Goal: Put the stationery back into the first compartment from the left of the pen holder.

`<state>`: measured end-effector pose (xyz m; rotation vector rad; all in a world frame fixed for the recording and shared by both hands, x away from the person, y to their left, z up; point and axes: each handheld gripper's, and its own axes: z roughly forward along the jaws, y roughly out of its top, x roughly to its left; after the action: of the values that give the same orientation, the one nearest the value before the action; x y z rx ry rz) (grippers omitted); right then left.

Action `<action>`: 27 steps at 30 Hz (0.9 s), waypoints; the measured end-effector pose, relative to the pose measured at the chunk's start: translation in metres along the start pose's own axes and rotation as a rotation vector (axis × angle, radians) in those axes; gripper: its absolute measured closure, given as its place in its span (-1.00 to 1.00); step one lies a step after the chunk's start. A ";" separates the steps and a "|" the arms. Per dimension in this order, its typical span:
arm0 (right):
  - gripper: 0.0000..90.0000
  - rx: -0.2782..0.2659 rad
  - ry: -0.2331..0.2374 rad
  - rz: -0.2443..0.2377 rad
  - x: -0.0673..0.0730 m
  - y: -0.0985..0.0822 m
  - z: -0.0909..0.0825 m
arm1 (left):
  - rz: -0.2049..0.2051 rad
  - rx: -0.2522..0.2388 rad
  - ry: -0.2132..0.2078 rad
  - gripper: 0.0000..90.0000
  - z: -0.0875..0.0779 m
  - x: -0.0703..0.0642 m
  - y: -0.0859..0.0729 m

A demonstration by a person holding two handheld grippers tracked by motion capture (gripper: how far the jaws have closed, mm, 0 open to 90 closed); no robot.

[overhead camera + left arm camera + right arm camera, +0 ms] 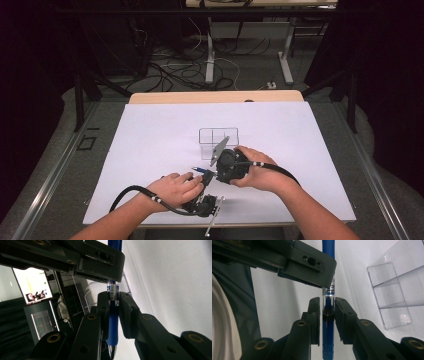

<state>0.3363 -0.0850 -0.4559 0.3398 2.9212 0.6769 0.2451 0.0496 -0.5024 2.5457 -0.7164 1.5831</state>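
A blue pen (199,170) with a clear section and a barcode label is held just above the white sheet, in front of the clear box. My left gripper (113,308) is shut on the pen (113,322) at its blue barrel. In the high view its black body (202,204) lies under the person's left hand (175,189). My right gripper (328,312) is shut on the same pen (327,335) near the clear section, and it comes in from the right in the high view (216,173).
A clear plastic divided box (218,137) stands at the middle of the white sheet (150,145), and lies at the right in the right gripper view (394,295). Beyond the wooden table edge (215,96) are cables and desk legs on the floor.
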 end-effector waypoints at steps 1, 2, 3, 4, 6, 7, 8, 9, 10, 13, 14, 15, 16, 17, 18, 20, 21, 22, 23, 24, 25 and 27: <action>0.69 0.001 0.001 -0.006 0.000 0.001 0.001 | 0.000 0.001 -0.002 0.76 0.000 0.000 0.000; 0.72 0.006 -0.001 0.001 0.000 0.001 0.001 | 0.006 0.002 -0.007 0.76 0.000 0.001 0.000; 0.75 0.008 -0.002 -0.007 0.000 0.002 0.002 | 0.001 0.001 -0.009 0.76 0.000 0.001 0.000; 0.76 0.012 -0.002 -0.004 0.000 0.002 0.002 | 0.000 0.001 -0.006 0.76 0.000 0.000 0.000; 0.76 0.019 -0.008 -0.015 -0.001 0.003 0.002 | -0.001 0.002 0.004 0.76 0.000 0.000 -0.001; 0.76 0.018 -0.009 -0.002 0.001 0.004 0.002 | 0.000 0.001 -0.002 0.76 0.000 0.000 -0.001; 0.77 0.018 -0.011 -0.005 0.001 0.004 0.002 | -0.041 -0.029 0.015 0.76 0.002 -0.003 -0.002; 0.77 0.020 -0.014 -0.004 0.001 0.004 0.002 | -0.042 -0.029 0.015 0.76 0.002 -0.002 -0.002; 0.77 0.018 -0.014 0.000 0.001 0.005 0.002 | -0.044 -0.030 0.015 0.76 0.002 -0.002 -0.002; 0.77 0.022 -0.016 -0.011 0.001 0.006 0.002 | -0.057 -0.030 0.008 0.76 0.002 -0.002 -0.003; 0.77 0.023 -0.018 -0.011 0.001 0.006 0.002 | -0.072 -0.031 0.010 0.76 0.002 -0.002 -0.003; 0.77 0.024 -0.018 -0.013 0.001 0.006 0.002 | -0.072 -0.030 0.013 0.76 0.001 -0.001 -0.004; 0.77 0.023 -0.021 -0.012 0.001 0.007 0.002 | -0.033 -0.007 0.016 0.75 0.000 0.000 -0.004; 0.77 0.022 -0.022 -0.004 0.001 0.007 0.002 | -0.064 -0.033 0.025 0.75 0.002 -0.002 -0.005; 0.78 0.018 -0.021 -0.002 0.000 0.007 0.002 | -0.035 -0.003 0.018 0.75 0.000 0.001 -0.006; 0.78 0.008 -0.027 -0.005 -0.001 0.008 0.002 | -0.035 0.000 0.008 0.72 0.000 0.003 -0.007; 0.78 0.006 -0.037 -0.010 -0.002 0.008 0.002 | -0.044 -0.008 0.017 0.65 0.000 0.003 -0.008; 0.78 0.018 -0.053 0.001 -0.001 0.009 0.001 | -0.057 -0.018 0.026 0.59 -0.001 0.003 -0.009; 0.78 0.017 -0.062 -0.006 -0.002 0.009 0.000 | -0.067 -0.024 0.029 0.53 -0.001 0.004 -0.010; 0.78 0.008 -0.062 0.009 -0.002 0.010 0.000 | -0.082 -0.026 0.028 0.48 -0.001 0.004 -0.011; 0.78 0.005 -0.067 0.008 -0.003 0.010 -0.001 | -0.093 -0.023 0.029 0.44 -0.002 0.004 -0.012; 0.78 -0.002 -0.078 0.022 -0.004 0.011 -0.002 | -0.145 -0.053 0.030 0.38 -0.001 0.001 -0.014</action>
<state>0.3420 -0.0774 -0.4489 0.3897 2.8465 0.6545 0.2503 0.0621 -0.4990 2.4689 -0.5496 1.5316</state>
